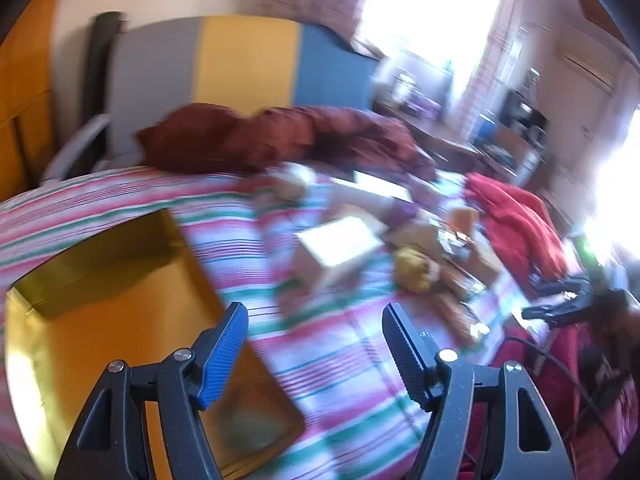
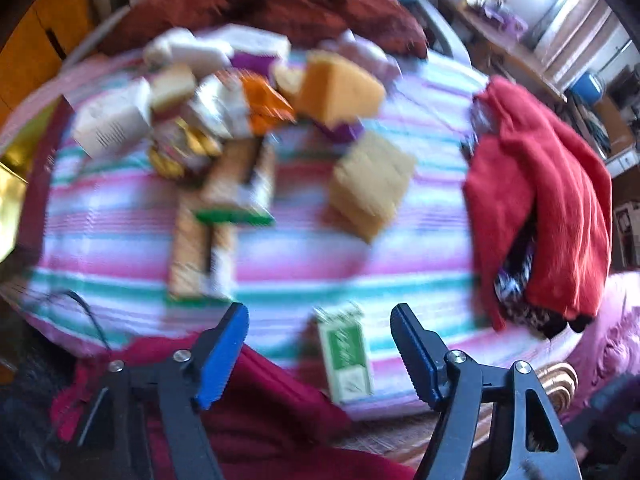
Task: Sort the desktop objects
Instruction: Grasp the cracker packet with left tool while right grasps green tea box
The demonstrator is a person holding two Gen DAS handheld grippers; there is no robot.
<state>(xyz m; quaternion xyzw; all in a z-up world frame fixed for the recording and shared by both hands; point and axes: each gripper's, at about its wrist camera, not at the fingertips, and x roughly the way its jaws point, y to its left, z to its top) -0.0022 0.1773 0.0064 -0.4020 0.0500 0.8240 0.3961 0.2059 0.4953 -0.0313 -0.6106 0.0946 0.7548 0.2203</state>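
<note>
1. The left gripper [image 1: 314, 344] hung with its jaws spread wide and nothing between them, above the striped cloth [image 1: 344, 364] and the right edge of an empty gold-lined box [image 1: 100, 312].
2. The right gripper [image 2: 320, 346] was likewise released and empty; a small green-and-white carton [image 2: 347, 356] lay on the cloth just beyond and between its jaws, near the front edge.
3. The remaining objects to sort sat farther off in a loose heap [image 2: 224, 120] of packets and boxes at far left, with a tan block [image 2: 372, 184] lying apart to its right.
4. A red garment [image 2: 540, 200] was draped at the right side.
5. Both views were smeared by motion, so labels could not be read.
6. Risk, as I judged it: closing on the carton while moving this fast could clip one edge and push it off the near edge.
7. Reaching into the packed heap could drag neighbouring packets along.
</note>
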